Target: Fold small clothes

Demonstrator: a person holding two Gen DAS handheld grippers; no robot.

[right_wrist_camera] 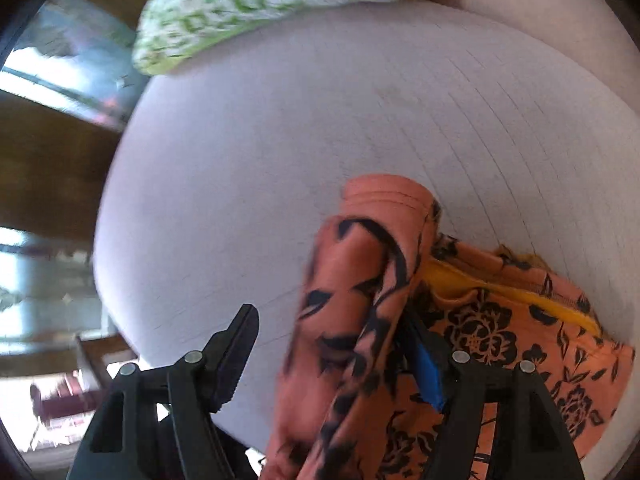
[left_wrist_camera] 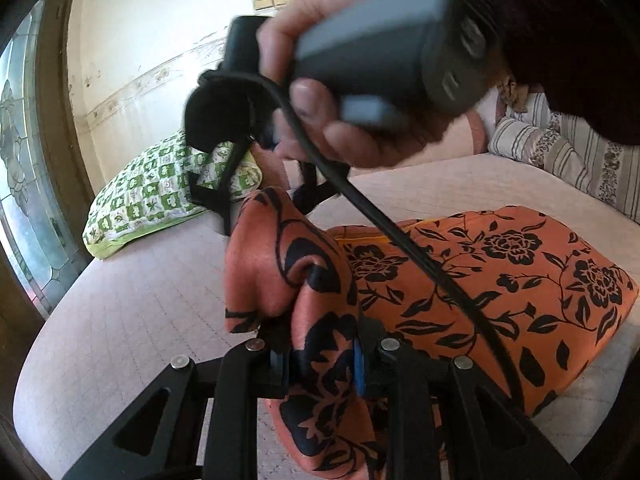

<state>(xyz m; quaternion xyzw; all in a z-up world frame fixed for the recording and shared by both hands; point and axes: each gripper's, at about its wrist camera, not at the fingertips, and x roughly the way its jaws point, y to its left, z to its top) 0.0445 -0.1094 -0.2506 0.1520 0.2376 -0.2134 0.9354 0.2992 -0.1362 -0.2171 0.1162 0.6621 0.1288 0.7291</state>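
While the orange floral garment (left_wrist_camera: pixel 500 276) lies on the pale quilted bed (left_wrist_camera: pixel 132 312), a raised fold of it is pinched between the closed blue-padded fingers of the left gripper (left_wrist_camera: pixel 320 364). Beyond the garment, toward the green checked pillow (left_wrist_camera: pixel 160 192), the sheet is bare up to its rounded edge. Only the left wrist view shows the person's hand (left_wrist_camera: pixel 360 92) holding the other tool, its black cable (left_wrist_camera: pixel 420 256) crossing the cloth, and striped pillows (left_wrist_camera: pixel 560 152) beyond the garment. In the right wrist view the right gripper (right_wrist_camera: pixel 332 360) stands spread, cloth (right_wrist_camera: pixel 352 280) draped against one finger.
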